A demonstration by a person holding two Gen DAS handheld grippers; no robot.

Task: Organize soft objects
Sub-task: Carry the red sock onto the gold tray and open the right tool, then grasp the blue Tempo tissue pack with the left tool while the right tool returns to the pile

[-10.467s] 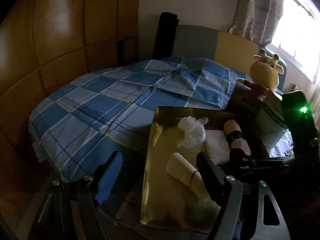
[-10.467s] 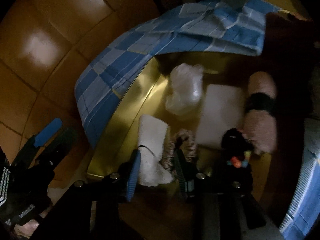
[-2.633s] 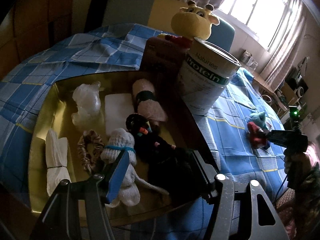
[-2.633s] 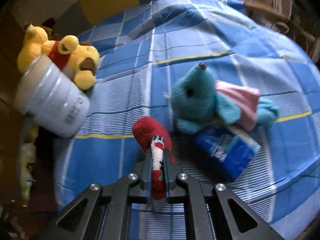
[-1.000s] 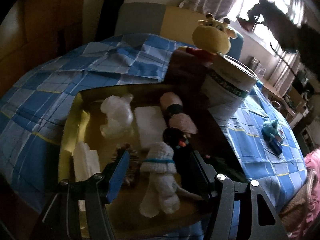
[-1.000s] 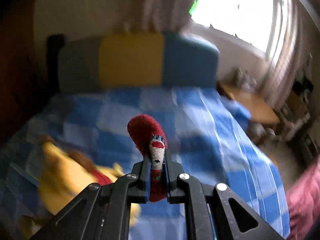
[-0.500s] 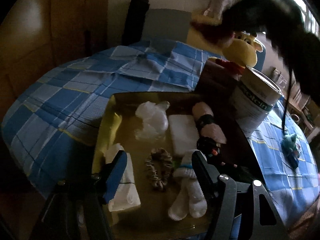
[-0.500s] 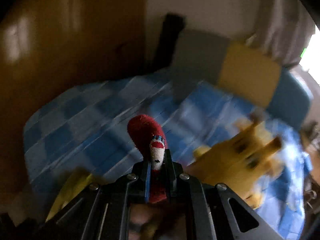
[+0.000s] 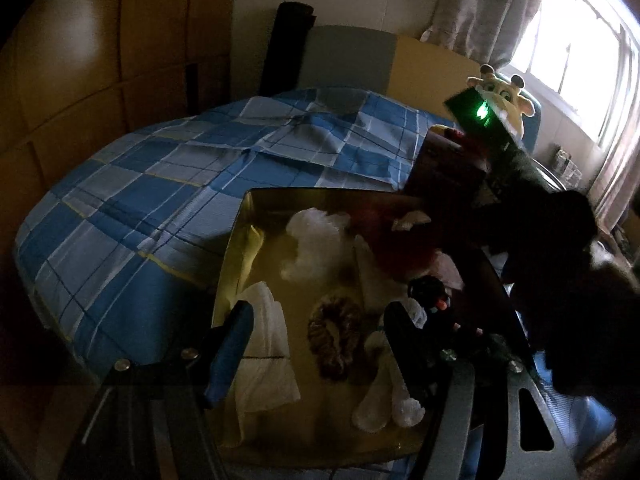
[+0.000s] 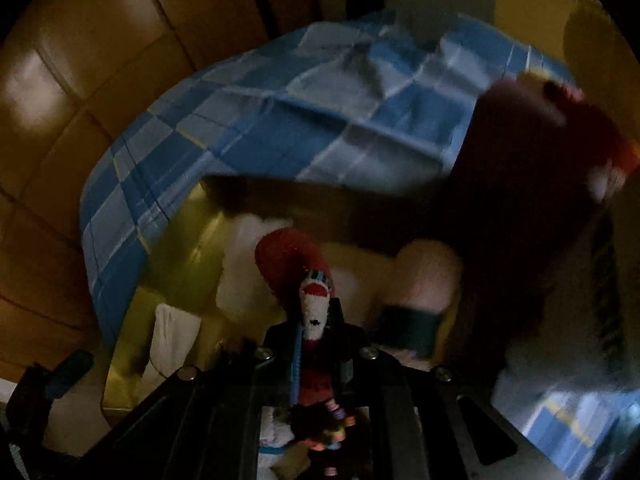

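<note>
Red knitted fabric fills the clamped jaws of the right gripper (image 10: 316, 344): a red sock with a white patterned band (image 10: 298, 268) is pinched between the fingers, its rounded toe sticking out ahead of the tips. Beneath and beyond it lies the gold shiny tray (image 10: 188, 248), with a pink rolled cloth bound by a dark band (image 10: 428, 280) just to the right and a white folded cloth (image 10: 172, 332) to the left. Past the tray's far rim spreads the blue checked bedsheet (image 10: 280, 120).

Over the same tray's near end, the left gripper (image 9: 320, 336) stands partly open, its fingers pressing on nothing. Between them, on the tray floor, lies a brown ruffled scrunchie (image 9: 334, 338); a white rolled sock pair (image 9: 384, 392) sits at the right finger, and farther ahead is a crumpled clear plastic bag (image 9: 316, 244). Beyond the tray's right corner stands a yellow plush giraffe (image 9: 506, 92).
</note>
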